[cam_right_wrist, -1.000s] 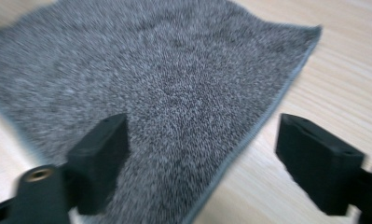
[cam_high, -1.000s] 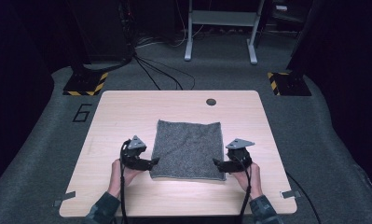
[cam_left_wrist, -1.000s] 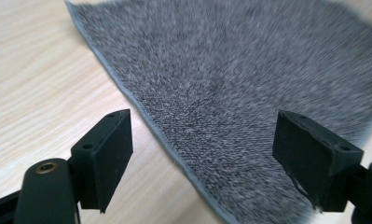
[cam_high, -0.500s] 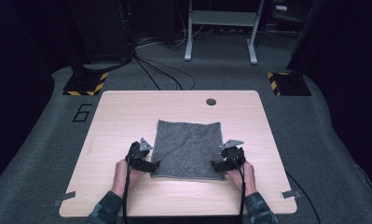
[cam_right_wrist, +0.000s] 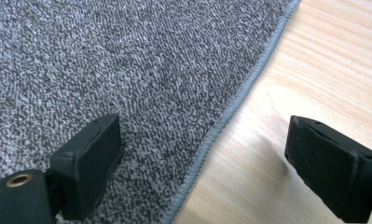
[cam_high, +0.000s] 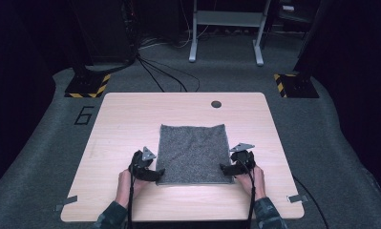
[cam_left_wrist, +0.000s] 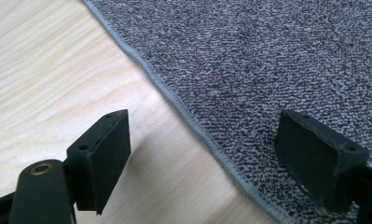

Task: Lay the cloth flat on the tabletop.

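Both grippers sit low at the near corners of a grey cloth, each held in one of the person's hands at the bottom of the high view. At the left gripper, the jaws stand wide apart and straddle the cloth's stitched edge: one jaw is over bare wood, the other over the grey weave, and nothing is pinched between them. At the right gripper, it is the same in mirror form (jaws apart, one over the cloth and one over the wood), with the pale hem running up between them; these jaws have just been opening a little further, and no fabric is caught in them.

From above, the left gripper and right gripper flank the cloth's front edge. The cloth lies flat and square on the light wooden table, somewhat nearer the person than the middle. Farther back, a small dark round disc sits near the table's far edge, well apart from the cloth.
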Demonstrator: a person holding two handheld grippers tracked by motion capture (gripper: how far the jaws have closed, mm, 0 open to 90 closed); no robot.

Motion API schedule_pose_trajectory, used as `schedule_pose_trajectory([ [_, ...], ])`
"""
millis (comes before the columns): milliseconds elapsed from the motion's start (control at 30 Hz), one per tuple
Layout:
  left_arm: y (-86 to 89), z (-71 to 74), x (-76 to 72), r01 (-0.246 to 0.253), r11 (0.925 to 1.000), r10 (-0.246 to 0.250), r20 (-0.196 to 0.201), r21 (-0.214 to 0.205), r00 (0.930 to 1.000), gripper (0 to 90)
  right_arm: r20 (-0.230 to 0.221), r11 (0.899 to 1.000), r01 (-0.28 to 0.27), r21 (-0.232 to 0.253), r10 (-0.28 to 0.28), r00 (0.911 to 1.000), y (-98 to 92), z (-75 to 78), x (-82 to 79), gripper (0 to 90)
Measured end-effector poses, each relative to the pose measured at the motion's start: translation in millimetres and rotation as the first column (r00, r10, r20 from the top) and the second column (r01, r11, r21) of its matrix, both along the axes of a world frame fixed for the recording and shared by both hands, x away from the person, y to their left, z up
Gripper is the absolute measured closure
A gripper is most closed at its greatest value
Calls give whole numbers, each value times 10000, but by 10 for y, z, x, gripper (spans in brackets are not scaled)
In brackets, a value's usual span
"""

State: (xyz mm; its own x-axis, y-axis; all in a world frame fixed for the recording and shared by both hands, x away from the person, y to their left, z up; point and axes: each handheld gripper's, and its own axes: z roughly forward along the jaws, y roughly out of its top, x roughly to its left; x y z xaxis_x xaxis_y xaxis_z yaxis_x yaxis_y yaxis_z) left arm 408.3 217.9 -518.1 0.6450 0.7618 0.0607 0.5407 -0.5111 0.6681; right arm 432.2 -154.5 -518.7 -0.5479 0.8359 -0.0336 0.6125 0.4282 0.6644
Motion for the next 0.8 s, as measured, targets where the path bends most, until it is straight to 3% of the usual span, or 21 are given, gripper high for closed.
schedule_pose_trajectory([
  [500, 22, -8, -170, -132, 9999, 133, 45, -64, 9999, 179, 32, 9998, -87, 177, 87, 10000, -17, -13, -147, 112],
  [667, 62, -9, -245, -236, 9996, 235, -78, -124, 9997, 179, -2, 9997, -175, 172, 175, 9998, 15, -14, -202, 117],
  [733, 75, -12, -253, -241, 9996, 239, -105, -170, 9997, 178, 183, 9996, -166, 235, 162, 9997, 21, -26, -229, 117],
  [800, 91, 6, -236, -253, 9997, 253, -179, -28, 9995, 153, 7, 9993, -113, 352, 113, 9999, 13, -27, -230, 112],
])
